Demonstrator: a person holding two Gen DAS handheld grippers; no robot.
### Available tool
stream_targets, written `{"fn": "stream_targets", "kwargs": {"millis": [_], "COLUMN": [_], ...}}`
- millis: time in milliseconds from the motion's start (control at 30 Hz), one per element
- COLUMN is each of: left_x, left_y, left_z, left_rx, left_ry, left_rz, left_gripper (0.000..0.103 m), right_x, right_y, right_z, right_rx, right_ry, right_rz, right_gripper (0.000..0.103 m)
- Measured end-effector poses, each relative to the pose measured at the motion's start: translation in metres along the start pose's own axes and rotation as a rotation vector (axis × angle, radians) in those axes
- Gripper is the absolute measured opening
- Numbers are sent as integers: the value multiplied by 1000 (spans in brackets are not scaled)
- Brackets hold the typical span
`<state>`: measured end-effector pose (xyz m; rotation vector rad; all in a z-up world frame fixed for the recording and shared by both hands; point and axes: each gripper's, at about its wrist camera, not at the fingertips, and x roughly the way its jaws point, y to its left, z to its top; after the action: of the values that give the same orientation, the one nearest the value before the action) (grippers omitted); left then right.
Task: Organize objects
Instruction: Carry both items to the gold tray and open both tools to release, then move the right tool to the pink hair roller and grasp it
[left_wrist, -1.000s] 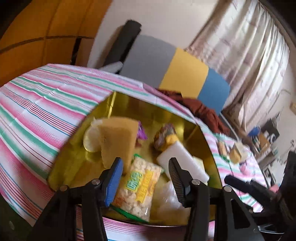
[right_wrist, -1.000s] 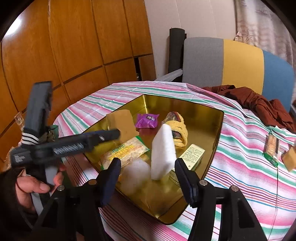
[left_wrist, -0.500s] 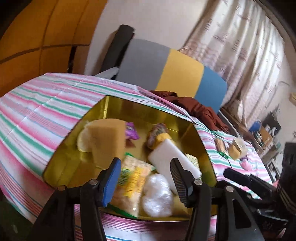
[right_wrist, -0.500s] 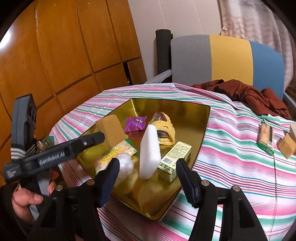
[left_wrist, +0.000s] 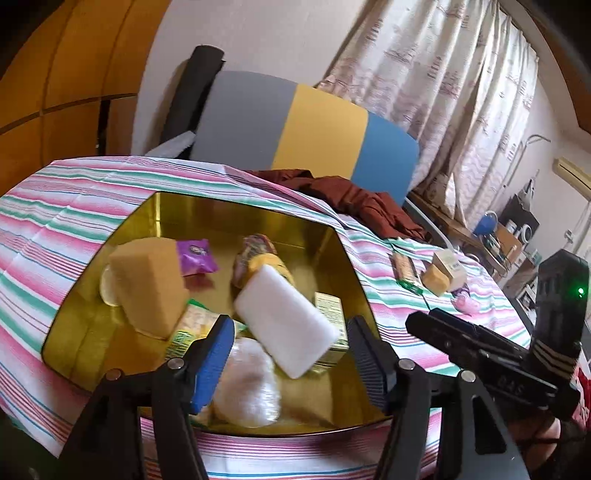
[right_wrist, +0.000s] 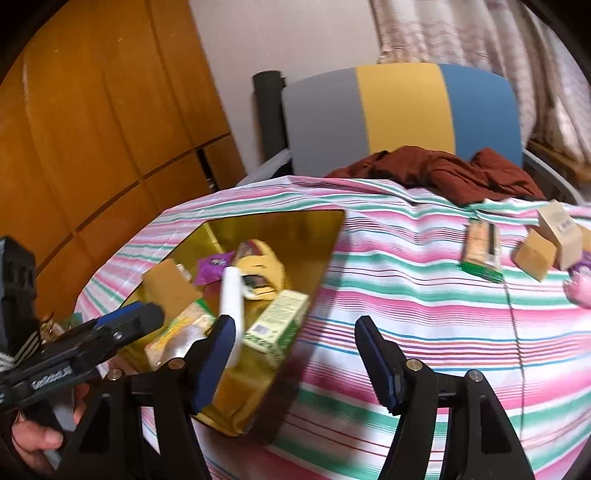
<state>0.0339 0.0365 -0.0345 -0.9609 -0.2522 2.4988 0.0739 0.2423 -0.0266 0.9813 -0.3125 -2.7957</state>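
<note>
Already most of the goods sit in the gold tin (left_wrist: 92, 325) near the tabletop's (right_wrist: 406, 295) left edge: a tan sponge (left_wrist: 147, 284), a purple sachet (left_wrist: 195, 255), a white foam block (left_wrist: 284, 321) leaning upright, a green carton (right_wrist: 275, 325) and a clear bubble-wrapped bundle (left_wrist: 245, 384). Left out, toward the tabletop's far right corner, lie a long green-edged snack packet (right_wrist: 480, 251), a small tan block (right_wrist: 535, 254), a pale little box (right_wrist: 561, 232) and something pink (right_wrist: 581, 288) that is too blurred to name.

Both tools are empty. The left tool (left_wrist: 291, 350) hangs over the tin's near edge with its jaws opening, nothing between them; the right tool (right_wrist: 295, 354) points at bare striped cloth, jaws likewise opening.

The leftovers all look light. The snack packet is probably crinkly and slippery, best pinched across its narrow width at mid-length. The tan block looks like soft sponge and should give under the pads, so a gentle squeeze on opposite flat faces suits it.
</note>
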Motion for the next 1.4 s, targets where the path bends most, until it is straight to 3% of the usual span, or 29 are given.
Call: {"fn": "stream_targets", "kwargs": {"millis": [367,567,767,933,1200,1367,1400], "left_x": [16,31,42,47,63,79,84], "left_y": [-55,-81,-100,-113,-137,-158,-163], "left_z": [3,0,-5,-2,9,13,14], "left_rx": [110,171,219,256,290,305,308], "left_ry": [70,127,180,197,222,244,251], "left_rz": [-85,-113,-123,-124,-138,-174,-185], "left_gripper": [65,65,65,65,65,65,65], "right_x": [-18,-27,-35,-44,-26,-17,-14], "right_y": [-78,-127,-180,-242,-316,-336,-337], "right_z": [-6,-14,-18,-5,22,20,19], "right_rx": [174,249,285,352,377,446,448], "right_ry": [-39,-44,-42,-84,-53,-22,-15], "right_rz": [-142,-247,-380,-529,-603,-565,-560], "right_gripper": [81,91,94,103,102,84,76]}}
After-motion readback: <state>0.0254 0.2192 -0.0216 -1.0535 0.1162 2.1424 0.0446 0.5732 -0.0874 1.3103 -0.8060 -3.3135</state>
